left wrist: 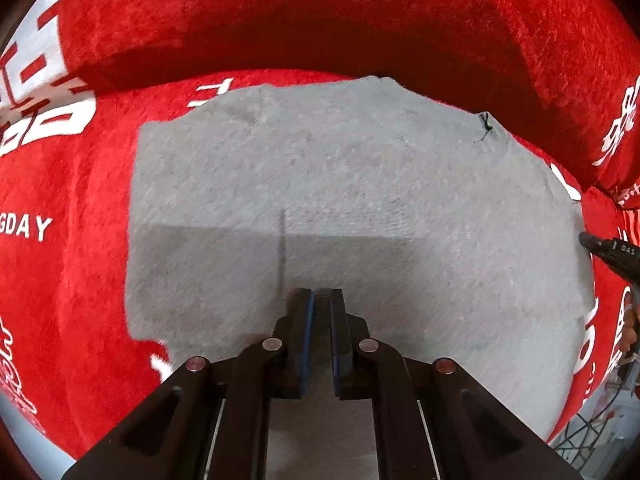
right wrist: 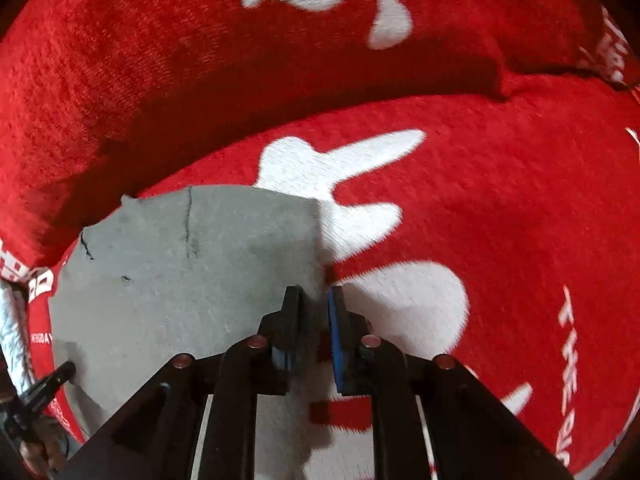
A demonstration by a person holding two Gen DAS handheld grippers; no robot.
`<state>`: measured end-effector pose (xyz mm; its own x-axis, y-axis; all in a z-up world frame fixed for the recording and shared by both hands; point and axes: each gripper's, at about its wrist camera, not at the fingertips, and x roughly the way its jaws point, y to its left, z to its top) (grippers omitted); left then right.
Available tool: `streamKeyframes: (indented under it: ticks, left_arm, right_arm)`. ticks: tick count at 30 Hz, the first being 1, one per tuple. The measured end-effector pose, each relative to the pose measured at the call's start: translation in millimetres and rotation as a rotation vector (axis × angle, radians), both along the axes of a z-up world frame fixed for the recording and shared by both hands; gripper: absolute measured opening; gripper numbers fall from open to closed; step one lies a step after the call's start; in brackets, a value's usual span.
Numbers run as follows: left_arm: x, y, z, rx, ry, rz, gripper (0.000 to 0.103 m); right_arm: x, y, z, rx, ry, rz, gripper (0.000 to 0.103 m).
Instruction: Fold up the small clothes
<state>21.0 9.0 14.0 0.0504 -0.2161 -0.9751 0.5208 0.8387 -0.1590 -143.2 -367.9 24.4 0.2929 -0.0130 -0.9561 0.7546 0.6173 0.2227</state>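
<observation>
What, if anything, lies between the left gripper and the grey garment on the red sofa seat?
Nothing visible. The left gripper hangs directly over the grey garment, jaws nearly closed and empty, with only bare grey fabric ahead of them on the red seat cushion.

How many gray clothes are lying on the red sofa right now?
1. A single gray garment lies flat on the red sofa cushion, in front of the left tool; the right tool is at its right edge. More may be outside the views.
</observation>
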Motion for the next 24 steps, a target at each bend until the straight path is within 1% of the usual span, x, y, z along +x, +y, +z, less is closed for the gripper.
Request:
streamKeyframes:
  ticks: [2, 4, 6, 8, 11, 14, 17, 19, 20, 21, 24]
  left_arm:
    - [-1, 9, 2, 0.007, 0.0, 0.01, 0.009]
    - [-3, 16, 5, 0.036, -0.007, 0.018, 0.009]
    - [-3, 22, 6, 0.031, 0.004, 0.031, 0.009]
    - [-4, 25, 7, 0.043, 0.003, 0.039, 0.009]
    - [-7, 28, 11, 0.05, 0.004, 0.045, 0.009]
    - [-10, 29, 15, 0.052, 0.005, 0.043, 0.009]
    - [-15, 29, 16, 0.072, -0.002, 0.031, 0.009]
    - [-17, 30, 14, 0.081, 0.003, 0.032, 0.009]
    - [-17, 29, 13, 0.087, 0.007, 0.036, 0.009]
    - [-18, 30, 12, 0.09, 0.011, 0.038, 0.009]
    - [-20, 32, 11, 0.092, 0.028, 0.039, 0.009]
  right_arm:
    - [-7, -1, 8, -0.001, 0.004, -0.015, 0.014]
    - [-20, 7, 19, 0.0, 0.003, -0.029, 0.016]
    - [-29, 15, 28, 0.021, -0.019, -0.029, 0.017]
    - [-32, 32, 36, 0.047, -0.036, 0.001, 0.018]
    - [-29, 59, 41, 0.061, -0.039, 0.062, 0.018]
    - [-20, 85, 36, 0.083, -0.038, 0.107, 0.017]
    - [-10, 100, 18, 0.094, -0.012, 0.111, 0.018]
    - [-12, 104, 4, 0.097, 0.028, 0.102, 0.017]
    - [-17, 100, 1, 0.107, 0.012, 0.095, 0.017]
    - [-18, 98, 1, 0.114, -0.001, 0.085, 0.017]
    - [-19, 98, 5, 0.113, 0.03, 0.093, 0.018]
